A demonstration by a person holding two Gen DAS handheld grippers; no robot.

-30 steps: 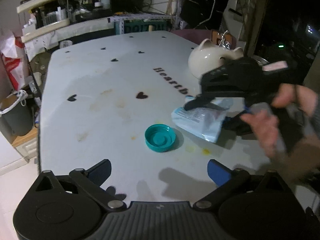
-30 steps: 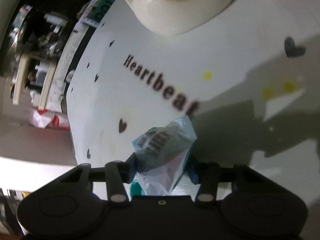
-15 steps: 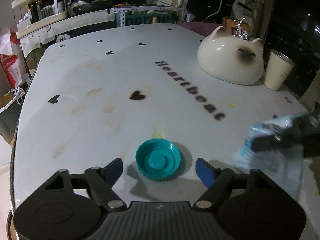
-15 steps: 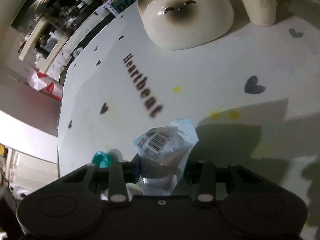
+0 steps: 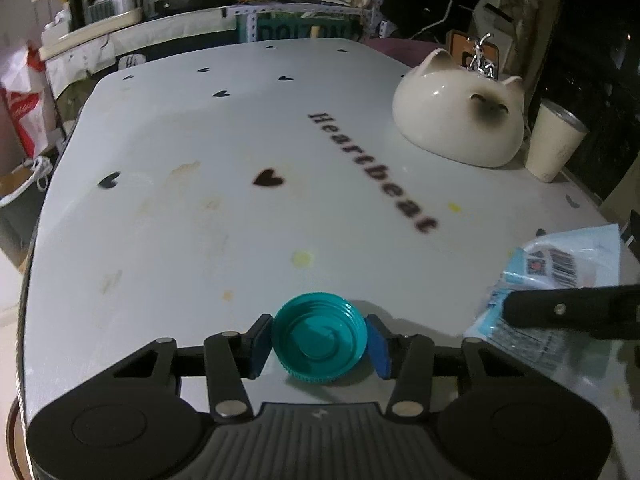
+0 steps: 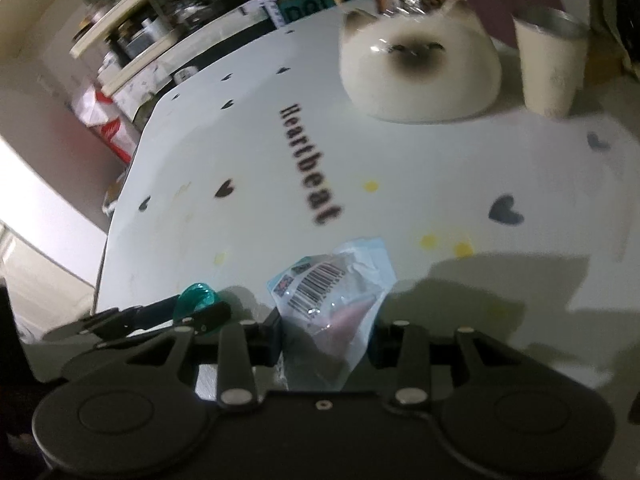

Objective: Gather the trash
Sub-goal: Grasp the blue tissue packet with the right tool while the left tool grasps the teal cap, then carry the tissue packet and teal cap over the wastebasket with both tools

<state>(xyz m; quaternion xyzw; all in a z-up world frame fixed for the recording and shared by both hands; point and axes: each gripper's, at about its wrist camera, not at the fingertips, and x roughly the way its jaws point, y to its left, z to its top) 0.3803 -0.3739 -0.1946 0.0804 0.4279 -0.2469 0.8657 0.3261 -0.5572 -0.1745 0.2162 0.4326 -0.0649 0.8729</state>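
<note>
A teal bottle cap [image 5: 320, 338] lies open side up on the white table [image 5: 200, 220] near its front edge. My left gripper [image 5: 320, 346] is shut on the cap, a blue pad touching each side. The cap also shows in the right wrist view [image 6: 196, 298], held by the left gripper [image 6: 202, 312]. My right gripper [image 6: 326, 338] is shut on a crumpled light-blue plastic wrapper [image 6: 332, 300] with a barcode, held just above the table. The wrapper shows at the right edge of the left wrist view [image 5: 560, 276].
A cream cat-faced ceramic bowl [image 5: 460, 120] lies upside down at the table's far right, with a cream cup [image 5: 554, 140] beside it. The tabletop has "Heartbeat" lettering and dark hearts. Shelves with clutter [image 5: 120, 0] stand behind the table. A red-and-white bag [image 5: 20, 108] hangs at the left.
My left gripper moved forward around the teal cap and shut on it. My right gripper carried the wrapper to the right and back towards the table's near edge.
</note>
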